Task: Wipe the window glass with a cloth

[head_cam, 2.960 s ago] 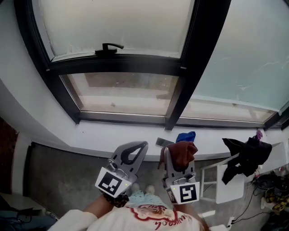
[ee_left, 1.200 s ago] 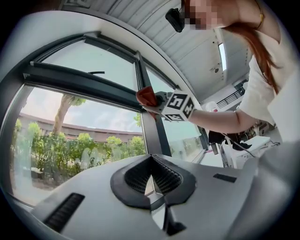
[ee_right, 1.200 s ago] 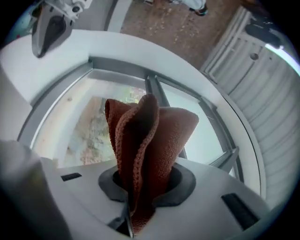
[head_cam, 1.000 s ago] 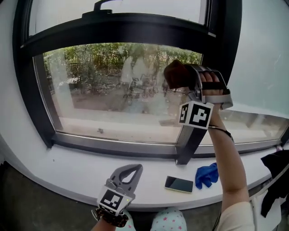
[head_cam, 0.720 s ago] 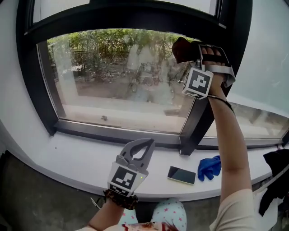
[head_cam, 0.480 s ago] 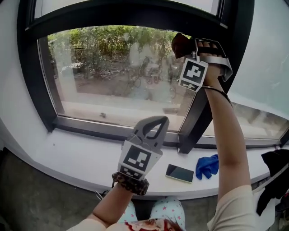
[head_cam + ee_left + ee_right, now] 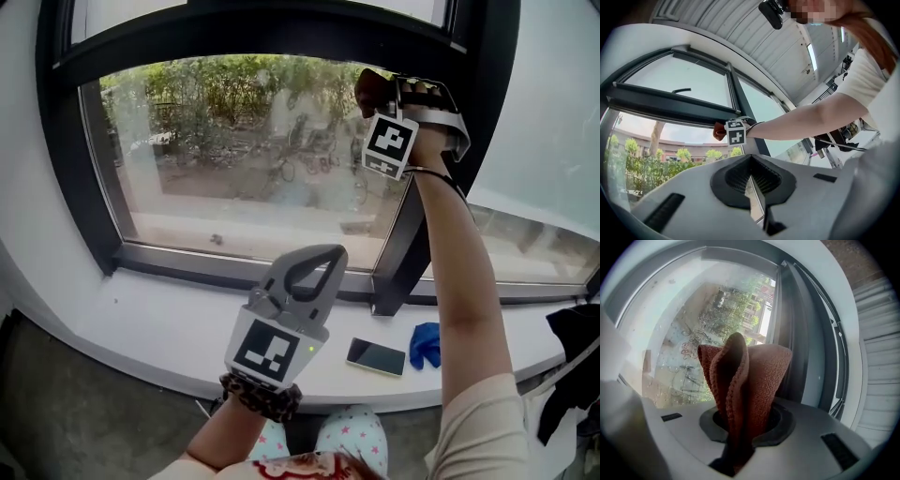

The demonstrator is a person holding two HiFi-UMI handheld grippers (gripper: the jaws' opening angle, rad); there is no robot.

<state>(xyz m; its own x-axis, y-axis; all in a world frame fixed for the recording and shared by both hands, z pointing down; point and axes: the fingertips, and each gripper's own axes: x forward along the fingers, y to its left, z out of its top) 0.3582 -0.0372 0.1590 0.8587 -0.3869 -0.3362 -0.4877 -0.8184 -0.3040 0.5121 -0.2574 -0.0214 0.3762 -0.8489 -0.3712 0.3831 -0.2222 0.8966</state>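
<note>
Now | right gripper (image 7: 743, 430) pinches folded rust-brown knitted cloth (image 7: 757, 376) | clear window glass pane (image 7: 689, 333) lies just ahead-left of cloth tip | left gripper (image 7: 302, 277) pressed together, empty, lower, farther off

Right gripper (image 7: 386, 92), three seconds earlier low beside the body, now raised with its cloth (image 7: 368, 86) at the upper right corner of the lower pane (image 7: 225, 169), slightly higher than half a second ago. Left gripper (image 7: 317, 255), earlier below the sill (image 7: 141, 323), now lifted in front of it.
</note>
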